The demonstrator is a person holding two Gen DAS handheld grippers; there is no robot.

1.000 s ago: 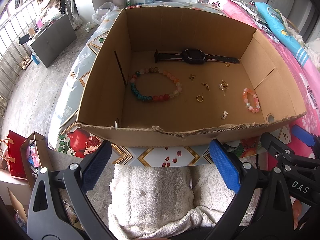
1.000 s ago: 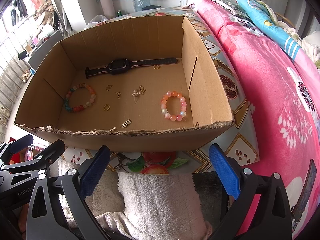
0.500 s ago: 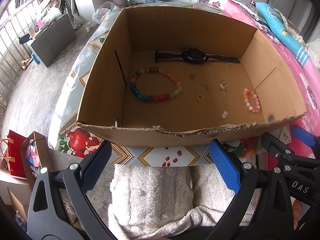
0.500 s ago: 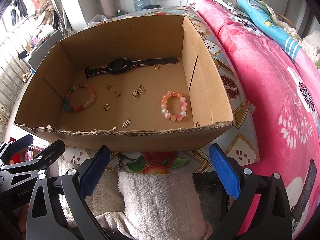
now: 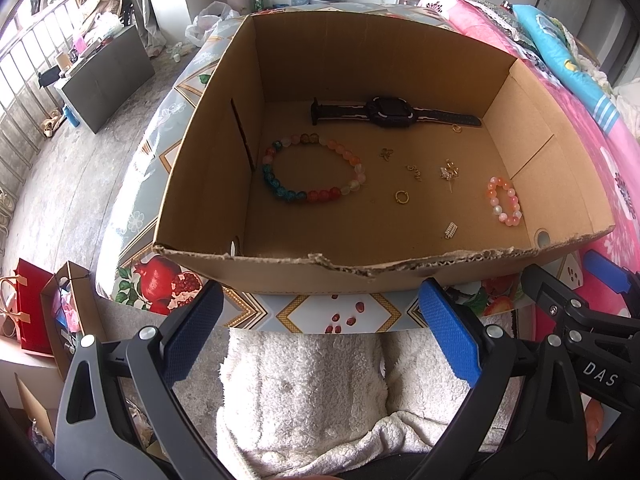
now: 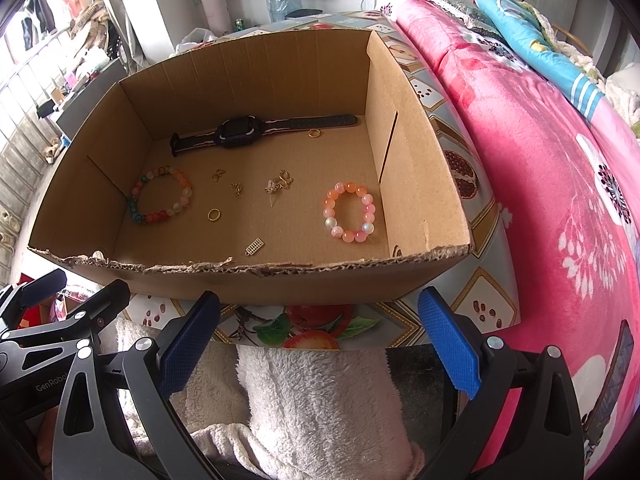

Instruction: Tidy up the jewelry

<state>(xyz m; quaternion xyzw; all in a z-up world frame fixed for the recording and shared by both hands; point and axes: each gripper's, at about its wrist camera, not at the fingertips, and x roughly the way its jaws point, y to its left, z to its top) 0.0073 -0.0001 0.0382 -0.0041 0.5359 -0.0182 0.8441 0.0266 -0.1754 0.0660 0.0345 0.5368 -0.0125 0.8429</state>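
Left wrist view: left gripper (image 5: 318, 332) spread wide, empty, held short of the torn near wall of the cardboard box (image 5: 280, 276), above a white fleece (image 5: 304, 392). On the box floor: black watch (image 5: 390, 112) flat along the far wall, long axis running left to right, strap ends pointing at the side walls; multicoloured bead bracelet (image 5: 314, 174) flat near the left wall; pink bead bracelet (image 5: 504, 202) near the right wall; gold ring (image 5: 402, 197), small gold pieces (image 5: 448, 170) and a silver charm (image 5: 451, 230) scattered between. Right wrist view: right gripper (image 6: 318, 332) likewise spread wide, empty, outside the near wall of the box (image 6: 256, 270). Pink bracelet (image 6: 350, 212) nearest this side, just beside the right wall; watch (image 6: 240, 133) slightly slanted, right strap end higher in the frame, a second gold ring (image 6: 314, 133) just beside that end. Judged step: approach, nothing lifted yet. Next move likely calls for clearing the near wall, lowering into the box, and closing squarely on one piece; flat small items probably need a precise pinch against the floor.
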